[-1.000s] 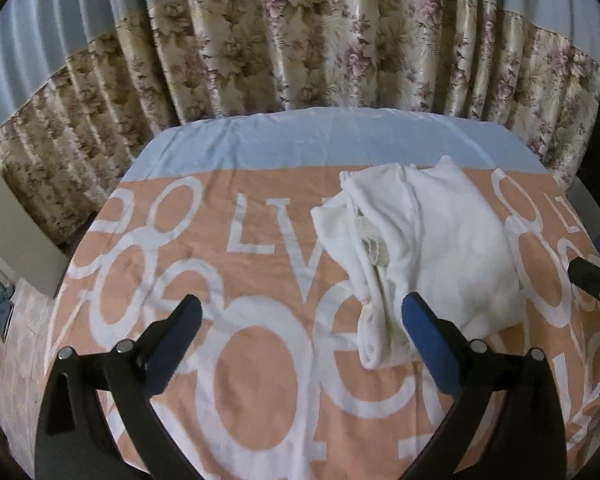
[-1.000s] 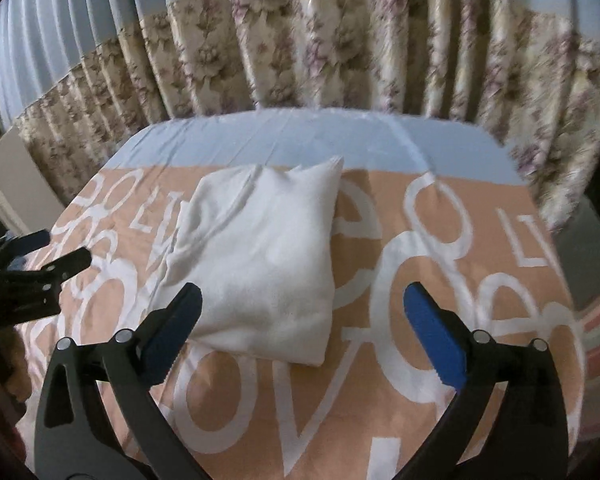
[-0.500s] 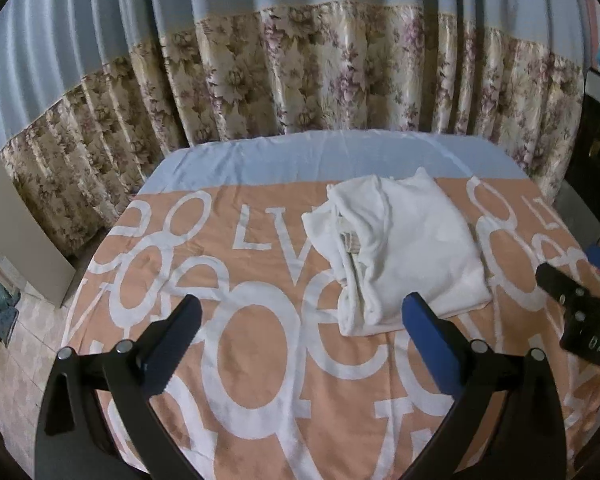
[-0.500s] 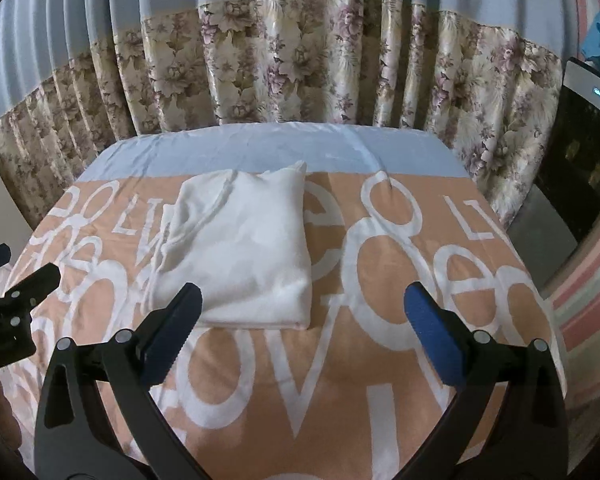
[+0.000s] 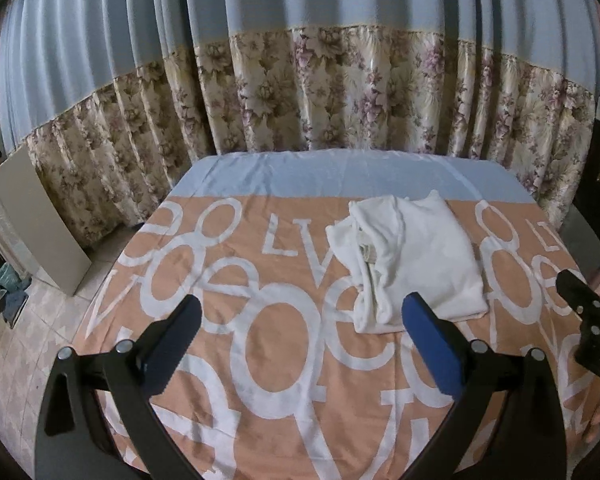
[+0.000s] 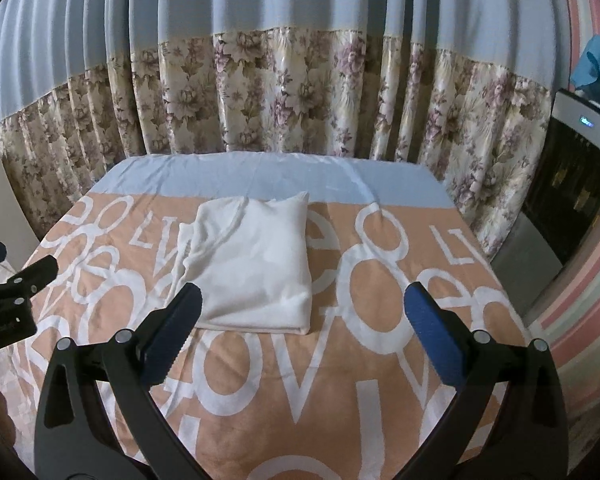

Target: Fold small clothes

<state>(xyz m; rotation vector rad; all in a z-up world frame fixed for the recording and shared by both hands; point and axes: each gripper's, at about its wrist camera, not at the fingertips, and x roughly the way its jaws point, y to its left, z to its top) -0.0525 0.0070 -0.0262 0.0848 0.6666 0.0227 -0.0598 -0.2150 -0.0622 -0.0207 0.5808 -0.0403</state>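
I am holding my left tongs (image 5: 302, 322) and right tongs (image 6: 304, 312) spread apart and empty above the bed (image 6: 380, 360). The folded white garment (image 6: 256, 268) is lying on the orange lettered blanket, towards the curtain (image 6: 300, 100).

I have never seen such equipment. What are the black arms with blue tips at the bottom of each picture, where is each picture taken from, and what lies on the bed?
Those are hand-held grippers; a person carries one in each hand, with a camera on each looking forward along its two fingers. One picture is from the left gripper, the other from the right gripper. Both are open and hold nothing. On the orange blanket with white letters lies a folded white garment. Behind hangs a floral curtain.
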